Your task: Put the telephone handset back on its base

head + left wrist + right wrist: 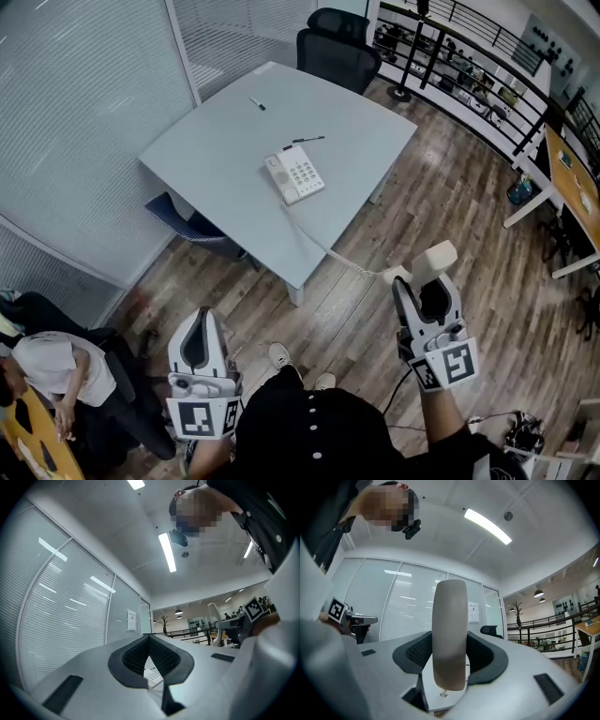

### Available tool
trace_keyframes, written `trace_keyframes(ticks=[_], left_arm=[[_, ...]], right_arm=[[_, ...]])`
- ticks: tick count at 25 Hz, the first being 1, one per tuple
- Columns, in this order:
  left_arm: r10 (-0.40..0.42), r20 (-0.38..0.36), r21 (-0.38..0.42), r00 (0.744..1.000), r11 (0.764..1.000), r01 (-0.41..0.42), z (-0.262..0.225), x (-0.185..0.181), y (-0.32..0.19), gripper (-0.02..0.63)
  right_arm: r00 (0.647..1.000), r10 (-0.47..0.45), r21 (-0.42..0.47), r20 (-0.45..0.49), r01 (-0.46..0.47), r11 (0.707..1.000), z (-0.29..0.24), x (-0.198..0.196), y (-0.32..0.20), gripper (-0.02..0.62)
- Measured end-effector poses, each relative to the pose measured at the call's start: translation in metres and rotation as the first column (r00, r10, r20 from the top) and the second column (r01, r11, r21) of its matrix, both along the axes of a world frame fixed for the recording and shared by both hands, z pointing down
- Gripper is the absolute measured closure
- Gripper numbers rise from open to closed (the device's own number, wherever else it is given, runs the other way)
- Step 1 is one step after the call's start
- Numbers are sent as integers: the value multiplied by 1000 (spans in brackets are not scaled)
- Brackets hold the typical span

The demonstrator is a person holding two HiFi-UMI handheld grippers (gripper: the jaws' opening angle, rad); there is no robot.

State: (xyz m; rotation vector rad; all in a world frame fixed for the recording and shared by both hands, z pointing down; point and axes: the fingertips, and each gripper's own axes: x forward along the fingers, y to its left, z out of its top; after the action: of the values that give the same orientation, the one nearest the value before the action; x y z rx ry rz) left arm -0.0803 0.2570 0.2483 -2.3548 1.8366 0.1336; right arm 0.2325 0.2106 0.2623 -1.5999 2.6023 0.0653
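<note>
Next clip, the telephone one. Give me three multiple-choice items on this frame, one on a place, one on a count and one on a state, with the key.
1. Where does the telephone base stand?
A. on the wooden floor
B. on the grey table
C. on the black office chair

2. How many pens lie on that table?
A. one
B. two
C. four

3. What is the right gripper doing?
A. holding the handset
B. standing open and empty
C. holding a pen

Key:
1 B: the head view shows the base on the tabletop.
2 B: one pen lies towards the far edge and another just beyond the base.
3 A: the right gripper view shows the jaws clamped on either side of the handset.
</note>
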Motion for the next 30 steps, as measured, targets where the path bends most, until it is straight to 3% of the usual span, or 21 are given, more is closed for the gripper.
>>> trace_keyframes(ticks=[19, 30], left_arm=[[40, -23, 37, 999, 999, -39, 0, -56, -84, 592], [85, -19, -12, 996, 996, -86, 16, -66, -114, 592]], right_arm=[[998, 60, 46, -9, -59, 997, -15, -47, -75, 360], [996, 85, -5, -26, -85, 996, 3, -60, -86, 360]])
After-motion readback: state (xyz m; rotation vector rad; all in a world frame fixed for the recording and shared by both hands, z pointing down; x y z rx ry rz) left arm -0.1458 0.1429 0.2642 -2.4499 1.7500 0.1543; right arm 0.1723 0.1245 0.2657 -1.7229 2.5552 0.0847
